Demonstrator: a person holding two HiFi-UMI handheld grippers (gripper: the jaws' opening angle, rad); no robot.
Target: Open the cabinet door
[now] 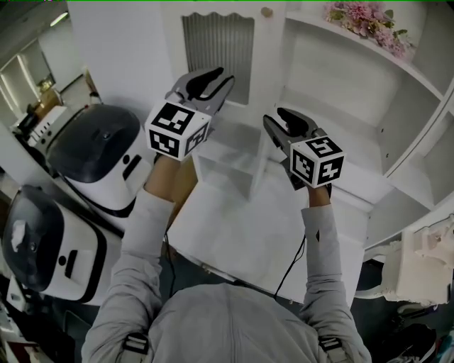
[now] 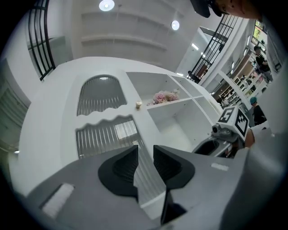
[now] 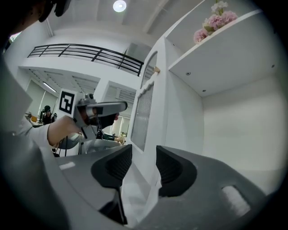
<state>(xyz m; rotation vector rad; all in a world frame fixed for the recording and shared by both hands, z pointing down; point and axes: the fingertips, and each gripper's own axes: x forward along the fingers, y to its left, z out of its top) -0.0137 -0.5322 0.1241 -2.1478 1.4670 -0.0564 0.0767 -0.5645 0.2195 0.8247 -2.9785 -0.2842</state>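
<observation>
While a person [image 1: 227, 326] in grey sleeves holds two grippers before a white shelved cabinet [image 1: 397, 142], the white cabinet door with ribbed glass panels [image 1: 218, 53] stands upright at the cabinet's left side. Its long axis is vertical, its face is toward the person, and its round wooden knob [image 1: 266, 12] sits on the edge next to the open shelves. The left gripper [image 1: 217, 78] hangs before the ribbed panel and the right gripper [image 1: 279, 119] near the door's knob-side edge, both above a white worktop [image 1: 234, 234]. Only the head view takes in the black-and-white domed machines [image 1: 92, 149] at left. The left gripper view alone shows a second, arched panel above the scalloped one, which the head view cuts off. That gripper's fingers [image 2: 119, 166] stand spread, pinching nothing. The right gripper view catches the door almost edge-on, with a black railing [image 3: 85, 51] beyond and pink flowers [image 3: 216, 18] on the top shelf. Its own fingers are likewise spread and empty. Whether the door sits flush or ajar cannot be made out.
</observation>
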